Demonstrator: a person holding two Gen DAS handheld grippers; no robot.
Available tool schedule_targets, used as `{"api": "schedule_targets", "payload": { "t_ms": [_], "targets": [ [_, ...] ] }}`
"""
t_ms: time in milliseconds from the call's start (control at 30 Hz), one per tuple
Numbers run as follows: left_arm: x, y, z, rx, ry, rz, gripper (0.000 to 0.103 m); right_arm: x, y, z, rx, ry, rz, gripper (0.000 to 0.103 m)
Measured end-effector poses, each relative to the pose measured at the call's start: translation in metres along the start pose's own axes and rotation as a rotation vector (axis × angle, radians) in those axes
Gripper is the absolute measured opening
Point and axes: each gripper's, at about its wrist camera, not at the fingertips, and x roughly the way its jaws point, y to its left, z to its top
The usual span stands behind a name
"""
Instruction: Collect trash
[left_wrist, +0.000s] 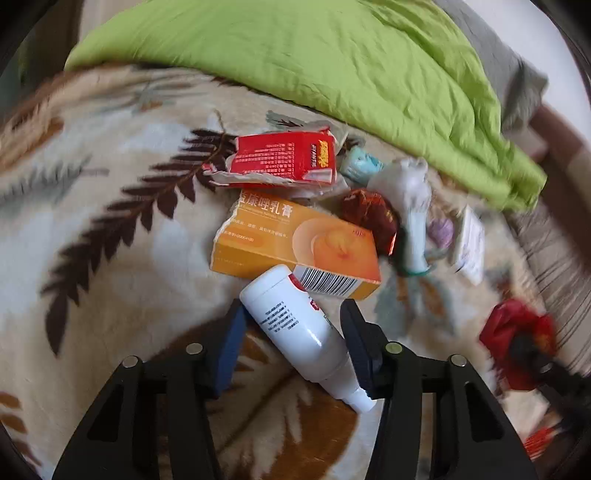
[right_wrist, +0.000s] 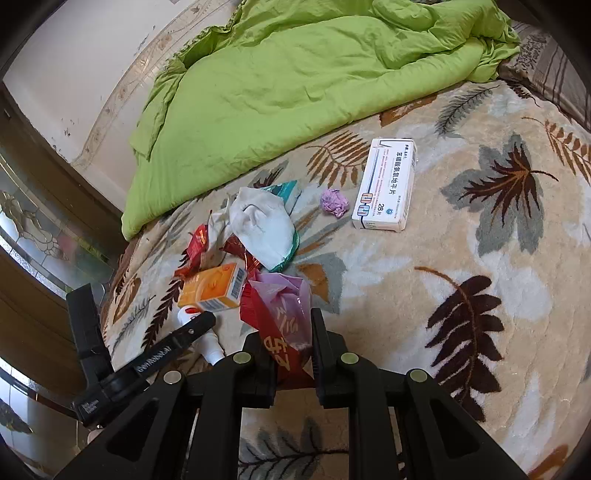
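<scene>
We held the left gripper (left_wrist: 293, 325) low over the blanket (left_wrist: 110, 229), its jaws spread wide on either side of a white bottle (left_wrist: 299, 328). The bottle lay slanted between the two pads, its nozzle pointing back toward us. It seemed to brush the right pad and stand clear of the left one, so we judged it was not yet gripped.

Our right gripper (right_wrist: 291, 350) was clenched on a red and clear plastic bag (right_wrist: 280, 325), held just beside the pile with its mouth turned toward the trash.

Beyond the bottle, the orange box (left_wrist: 295, 243) lay touching its base. Past that were a torn red carton (left_wrist: 284, 158), a dark red foil wrapper (left_wrist: 369, 218), a white sock (left_wrist: 410, 195) and a small teal packet (left_wrist: 360, 164), all heaped close together near the edge of the green quilt (left_wrist: 332, 66). A purple paper wad (right_wrist: 334, 202) and a white pill box (right_wrist: 386, 184) lay apart from the heap, farther toward the middle of the blanket.

We judged the step in hand to be picking up the bottle. The next move called for closing the left jaws squarely on the round body, which might roll or slip, then carrying it to the bag's mouth.
</scene>
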Motion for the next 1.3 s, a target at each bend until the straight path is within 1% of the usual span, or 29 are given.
{"api": "schedule_targets", "payload": {
  "t_ms": [133, 233, 300, 400, 500, 567, 633, 733, 900, 933, 1033, 1200, 1300],
  "targets": [
    [-0.006, 0.004, -0.001, 0.048, 0.005, 0.016, 0.048, -0.002, -0.002, 0.000, 0.001, -0.003, -0.002, 0.016],
    [-0.009, 0.012, -0.004, 0.048, 0.017, 0.002, 0.049, -0.002, -0.001, 0.000, -0.005, 0.003, 0.001, 0.016],
    [-0.006, 0.009, -0.005, 0.061, 0.016, 0.018, 0.049, 0.000, 0.002, 0.000, -0.015, 0.006, -0.001, 0.016],
    [-0.004, -0.003, -0.008, 0.119, 0.001, 0.054, 0.048, 0.003, 0.008, -0.001, -0.038, 0.012, -0.008, 0.016],
    [-0.008, -0.005, -0.011, 0.128, -0.012, 0.062, 0.041, 0.002, 0.010, -0.002, -0.059, 0.008, -0.015, 0.016],
    [-0.014, -0.005, -0.014, 0.127, -0.025, 0.053, 0.034, -0.001, 0.010, -0.002, -0.064, -0.002, -0.017, 0.016],
    [-0.021, -0.007, -0.016, 0.134, -0.051, 0.036, 0.032, -0.003, 0.009, -0.002, -0.062, -0.008, -0.017, 0.016],
    [-0.030, -0.013, -0.017, 0.171, -0.099, 0.050, 0.031, -0.002, 0.008, -0.002, -0.057, -0.006, -0.017, 0.016],
    [-0.030, -0.013, -0.016, 0.156, -0.101, 0.042, 0.031, -0.003, 0.010, -0.002, -0.062, -0.011, -0.013, 0.016],
    [-0.033, -0.013, -0.016, 0.152, -0.115, 0.040, 0.031, -0.003, 0.011, -0.002, -0.064, -0.015, -0.011, 0.016],
    [-0.047, -0.016, -0.015, 0.158, -0.199, 0.049, 0.030, -0.009, 0.013, -0.001, -0.070, -0.042, 0.005, 0.016],
    [-0.065, -0.030, -0.017, 0.211, -0.313, 0.115, 0.029, -0.018, 0.026, -0.001, -0.124, -0.103, 0.007, 0.016],
    [-0.071, -0.038, -0.021, 0.250, -0.354, 0.139, 0.029, -0.022, 0.036, -0.003, -0.171, -0.135, -0.001, 0.016]
  ]
}}
